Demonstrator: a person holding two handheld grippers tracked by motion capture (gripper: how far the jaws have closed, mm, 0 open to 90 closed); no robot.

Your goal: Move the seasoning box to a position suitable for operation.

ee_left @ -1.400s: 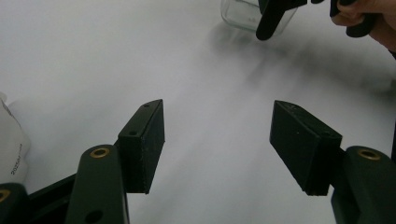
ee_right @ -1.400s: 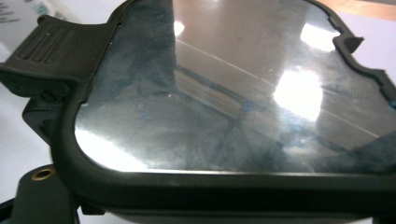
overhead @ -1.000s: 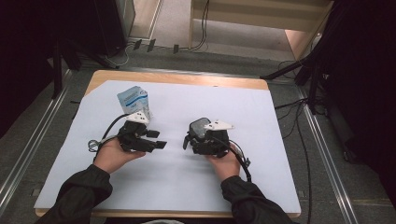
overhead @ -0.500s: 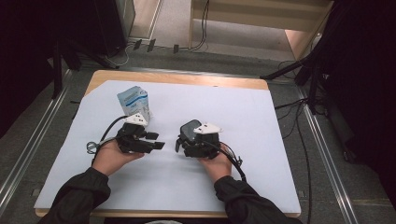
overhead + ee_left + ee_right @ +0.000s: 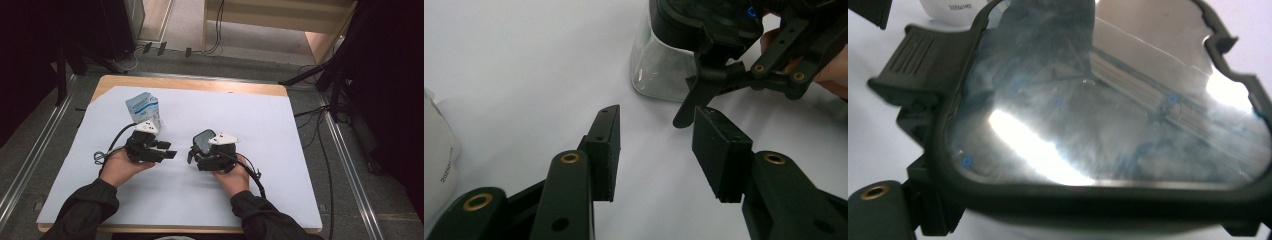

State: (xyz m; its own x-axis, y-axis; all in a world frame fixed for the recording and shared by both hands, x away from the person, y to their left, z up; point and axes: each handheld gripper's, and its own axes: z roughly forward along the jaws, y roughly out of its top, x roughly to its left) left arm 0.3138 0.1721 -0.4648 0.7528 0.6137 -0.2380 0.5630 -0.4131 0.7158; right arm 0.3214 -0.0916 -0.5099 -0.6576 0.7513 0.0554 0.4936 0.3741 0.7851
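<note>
The clear lidded container (image 5: 204, 141) – stiff, slick, probably light – is clamped in the right gripper (image 5: 212, 152); the left gripper (image 5: 162, 149), half-open and empty, is best closed on the lid latch (image 5: 704, 90).

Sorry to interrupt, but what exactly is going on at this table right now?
A person at a white-covered table holds a gripper in each hand. The right gripper grips a clear container with a dark lid. The left gripper points toward it, its jaws apart with nothing between them, having just been closing somewhat. A small white and blue carton stands behind the left gripper, untouched.
</note>
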